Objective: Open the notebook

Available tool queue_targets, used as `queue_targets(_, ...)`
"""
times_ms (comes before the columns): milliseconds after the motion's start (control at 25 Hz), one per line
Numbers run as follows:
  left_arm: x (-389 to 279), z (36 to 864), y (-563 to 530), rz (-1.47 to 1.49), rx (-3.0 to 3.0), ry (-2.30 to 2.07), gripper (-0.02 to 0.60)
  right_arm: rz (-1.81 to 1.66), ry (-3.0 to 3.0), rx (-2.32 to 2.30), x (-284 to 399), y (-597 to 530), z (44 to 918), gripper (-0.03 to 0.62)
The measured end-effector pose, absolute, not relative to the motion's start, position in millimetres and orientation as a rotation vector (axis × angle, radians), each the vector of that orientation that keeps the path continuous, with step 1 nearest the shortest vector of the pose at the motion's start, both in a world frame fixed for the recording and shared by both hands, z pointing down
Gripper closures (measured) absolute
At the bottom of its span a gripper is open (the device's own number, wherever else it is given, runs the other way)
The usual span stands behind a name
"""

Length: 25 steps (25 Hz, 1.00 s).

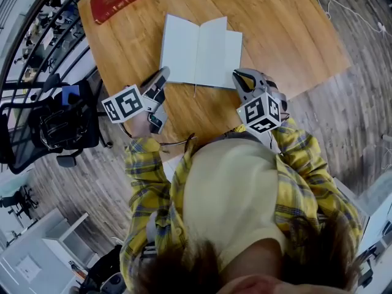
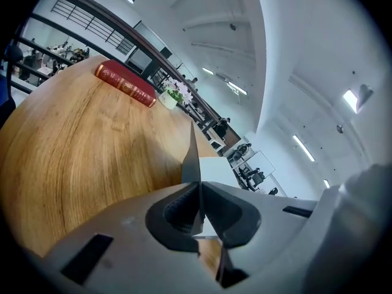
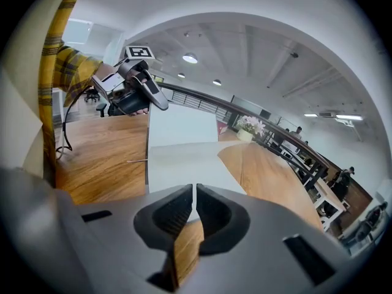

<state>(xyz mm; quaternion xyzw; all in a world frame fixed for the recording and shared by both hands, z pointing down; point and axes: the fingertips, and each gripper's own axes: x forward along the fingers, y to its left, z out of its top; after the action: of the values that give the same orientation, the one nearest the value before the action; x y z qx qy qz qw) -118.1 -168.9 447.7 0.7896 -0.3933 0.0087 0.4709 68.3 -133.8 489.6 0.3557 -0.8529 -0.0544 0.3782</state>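
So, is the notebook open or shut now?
Open. In the head view the notebook lies spread on the table, white pages up. The left gripper is shut on its left leaf.

shirt (image 1: 294, 176): yellow plaid, long-sleeved | top (image 1: 226, 188): pale yellow | left gripper (image 1: 163, 76), right gripper (image 1: 237, 77): grey, black-white marker cubes (image 1: 122, 105)

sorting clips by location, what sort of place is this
Probably an open-plan office: a black office chair beside the round wooden table, people seated at desks beyond the railing, and long strip lights overhead.
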Motion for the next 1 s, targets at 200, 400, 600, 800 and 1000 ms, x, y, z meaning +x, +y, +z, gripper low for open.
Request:
queue_targets(200,-129,455,-159,-0.06,1.896,-0.997,0.563,-0.125,-2.191,0.901,64,-132,489,0.522)
queue_targets(400,-138,463,-156,-0.097,1.875,-1.037,0.563,-0.119,-2.196,0.881,58,-131,492,0.522)
queue_targets(600,-147,472,-156,-0.134,1.857,-1.064,0.563,-0.1,-2.199,0.869,54,-131,497,0.522)
queue_targets(800,-154,479,-157,-0.095,1.897,-1.117,0.561,-0.079,-2.199,0.861,51,-128,502,0.522)
queue_targets(1000,-162,490,-160,-0.002,1.928,-1.208,0.537,-0.068,-2.193,0.859,51,-126,508,0.522)
